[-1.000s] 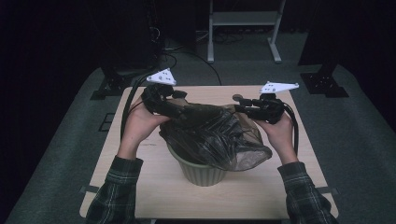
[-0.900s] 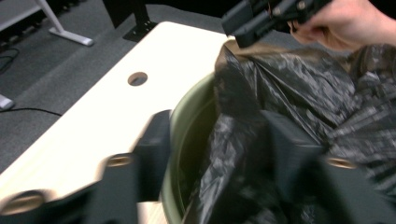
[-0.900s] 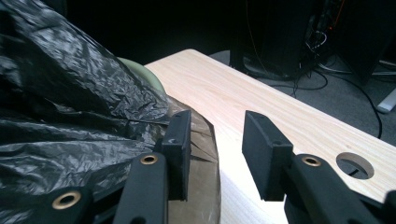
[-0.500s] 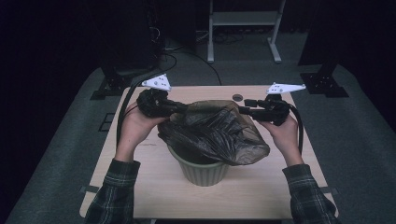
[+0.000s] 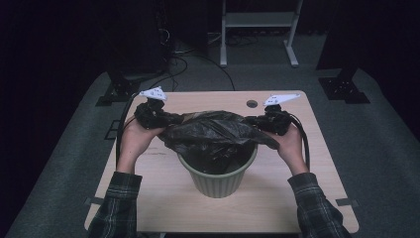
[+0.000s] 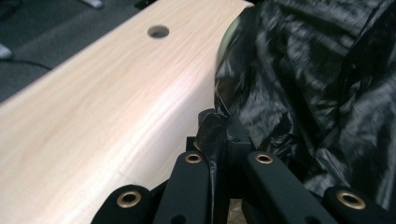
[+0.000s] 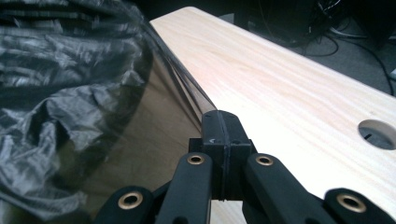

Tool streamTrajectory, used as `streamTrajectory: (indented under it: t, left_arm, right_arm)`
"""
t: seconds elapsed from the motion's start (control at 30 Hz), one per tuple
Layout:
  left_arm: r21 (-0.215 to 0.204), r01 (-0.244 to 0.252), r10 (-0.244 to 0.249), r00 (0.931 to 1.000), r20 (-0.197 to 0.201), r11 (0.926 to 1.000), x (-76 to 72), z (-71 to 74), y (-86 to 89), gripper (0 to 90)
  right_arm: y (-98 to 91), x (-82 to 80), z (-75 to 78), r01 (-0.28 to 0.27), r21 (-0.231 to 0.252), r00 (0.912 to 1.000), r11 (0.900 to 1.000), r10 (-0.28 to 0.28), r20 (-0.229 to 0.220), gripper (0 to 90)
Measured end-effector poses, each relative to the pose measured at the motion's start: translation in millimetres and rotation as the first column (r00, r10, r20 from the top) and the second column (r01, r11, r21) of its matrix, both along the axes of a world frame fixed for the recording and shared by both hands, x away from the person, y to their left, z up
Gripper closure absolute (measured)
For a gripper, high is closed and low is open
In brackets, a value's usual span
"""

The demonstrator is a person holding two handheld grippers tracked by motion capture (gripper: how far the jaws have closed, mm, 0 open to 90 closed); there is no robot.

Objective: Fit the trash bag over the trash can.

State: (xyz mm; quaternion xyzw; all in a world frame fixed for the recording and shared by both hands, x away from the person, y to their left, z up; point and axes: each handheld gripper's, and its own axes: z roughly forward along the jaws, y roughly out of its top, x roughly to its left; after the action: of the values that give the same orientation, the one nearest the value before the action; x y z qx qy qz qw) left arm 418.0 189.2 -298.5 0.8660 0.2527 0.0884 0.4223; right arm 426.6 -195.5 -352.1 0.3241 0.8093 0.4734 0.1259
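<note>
Black plastic film is pinched flat between the closed fingers (image 6: pixel 219 140) of the left gripper (image 5: pixel 166 118), which have just shut on the bin bag (image 5: pixel 213 131) at its edge. The right gripper (image 5: pixel 257 120) has likewise just clamped, its fingers (image 7: pixel 223 135) pressed together on the stretched film. Between them the bag hangs spread over the green waste bin (image 5: pixel 218 178) standing mid-worktop (image 5: pixel 163 198). Fitting the liner seems the step in hand; next, I judge, both hands must pull outward and down to hook the bag's mouth over the rim.
</note>
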Motion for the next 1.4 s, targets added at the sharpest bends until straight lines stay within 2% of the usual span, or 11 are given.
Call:
streamTrajectory:
  t: [0.17, 0.27, 0.6, 0.77, 0.93, 1.07, 1.1, 1.23, 1.27, 1.33, 1.4]
  left_arm:
    - [0.000, -0.009, 0.009, 0.9996, -0.028, 1.0000, 3.9, -12.5, 1.6, 89.3]
    - [0.039, -0.032, 0.034, 0.9979, -0.055, 0.9987, 9.3, -23.8, 1.5, 89.3]
    - [0.086, -0.029, 0.041, 0.9905, -0.132, 0.9959, 12.1, -56.6, -0.5, 89.3]
    - [0.096, -0.025, 0.039, 0.9885, -0.146, 0.9950, 11.4, -65.9, -2.2, 89.3]
    - [0.142, -0.030, 0.052, 0.9872, -0.151, 0.9894, 9.6, -71.5, -7.8, 89.3]
    - [0.129, -0.020, 0.040, 0.9870, -0.156, 0.9914, 8.9, -76.3, -7.5, 89.5]
    - [0.118, -0.018, 0.037, 0.9870, -0.157, 0.9929, 8.6, -75.4, -6.2, 89.5]
    - [0.084, -0.023, 0.036, 0.9875, -0.154, 0.9962, 7.4, -70.9, -2.6, 89.5]
    - [0.084, -0.021, 0.034, 0.9881, -0.150, 0.9962, 7.6, -69.1, -1.1, 89.5]
    - [0.075, -0.022, 0.033, 0.9887, -0.147, 0.9970, 7.7, -67.6, 0.6, 89.5]
    - [0.072, -0.023, 0.033, 0.9887, -0.147, 0.9972, 7.4, -66.7, 1.7, 89.5]
  right_arm:
    - [3.3, -2.0, -8.8, -0.011, -0.001, 0.9998, 0.9999, 0.011, -0.016, 90.0]
    - [4.5, -0.1, -15.1, 0.006, -0.044, 0.9996, 0.9990, -0.008, -0.026, 90.0]
    - [-5.2, 0.7, -42.4, 0.021, -0.043, 0.9964, 0.9988, -0.025, -0.081, 90.0]
    - [-7.4, -0.9, -53.1, 0.023, -0.042, 0.9945, 0.9989, -0.027, -0.101, 90.0]
    - [-9.5, -2.3, -56.3, 0.024, -0.046, 0.9937, 0.9987, -0.029, -0.109, 90.0]
    - [-8.8, -3.6, -65.1, 0.027, -0.065, 0.9927, 0.9975, -0.035, -0.115, 90.0]
    - [-10.9, -4.3, -66.1, 0.032, -0.052, 0.9930, 0.9981, -0.038, -0.112, 84.5]
    - [-20.8, -4.7, -61.1, 0.062, -0.021, 0.9931, 0.9979, -0.064, -0.099, 76.1]
    - [-30.4, -6.5, -49.4, 0.087, -0.008, 0.9937, 0.9962, -0.087, -0.071, 75.2]
    - [-33.9, -7.2, -44.4, 0.091, -0.003, 0.9940, 0.9958, -0.091, -0.061, 73.4]
    - [-48.4, -11.4, -21.7, 0.119, 0.006, 0.9929, 0.9929, -0.119, -0.008, 71.7]
